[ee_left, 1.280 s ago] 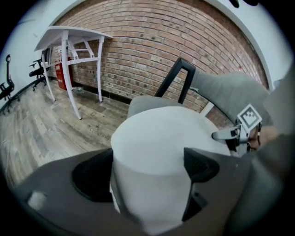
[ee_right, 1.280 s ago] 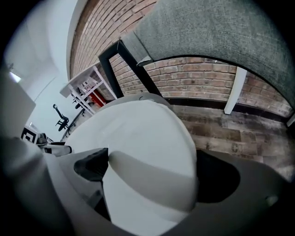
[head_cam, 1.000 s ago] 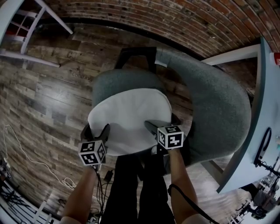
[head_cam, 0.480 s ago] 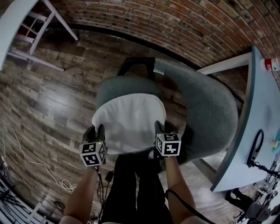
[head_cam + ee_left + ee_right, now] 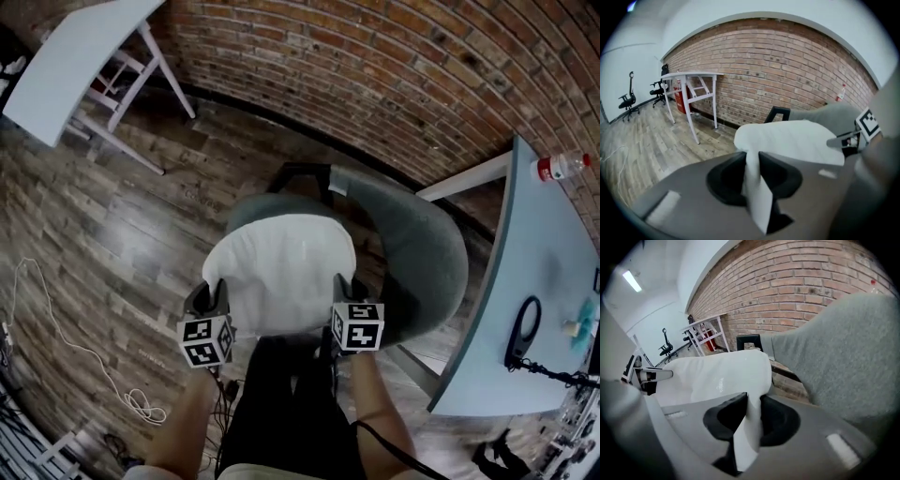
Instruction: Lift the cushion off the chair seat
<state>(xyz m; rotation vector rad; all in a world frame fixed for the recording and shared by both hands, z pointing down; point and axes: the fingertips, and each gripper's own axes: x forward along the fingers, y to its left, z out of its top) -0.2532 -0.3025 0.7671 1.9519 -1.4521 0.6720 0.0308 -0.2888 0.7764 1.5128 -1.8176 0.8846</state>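
A white cushion [image 5: 281,267] hangs above the seat of the grey-green upholstered chair [image 5: 422,258], held by its near edge. My left gripper [image 5: 210,300] is shut on the cushion's near-left corner, and a fold of the white fabric [image 5: 752,187] is pinched between its jaws. My right gripper [image 5: 343,292] is shut on the near-right corner, with fabric [image 5: 747,427] squeezed between its pads. Both pairs of jaws have just been closing on that fabric. In the left gripper view the cushion [image 5: 797,140] spreads out ahead. In the right gripper view the cushion [image 5: 717,373] lies beside the chair back [image 5: 843,357].
A white trestle table [image 5: 75,56] stands at the far left by the brick wall [image 5: 375,66]. A pale blue table [image 5: 534,272] at the right carries a bottle [image 5: 560,167] and a black cable loop [image 5: 523,330]. A white cord [image 5: 66,342] trails on the wooden floor.
Both grippers went from open beside the cushion's near edge to shut on it. They then rose, taking the cushion up off the seat.
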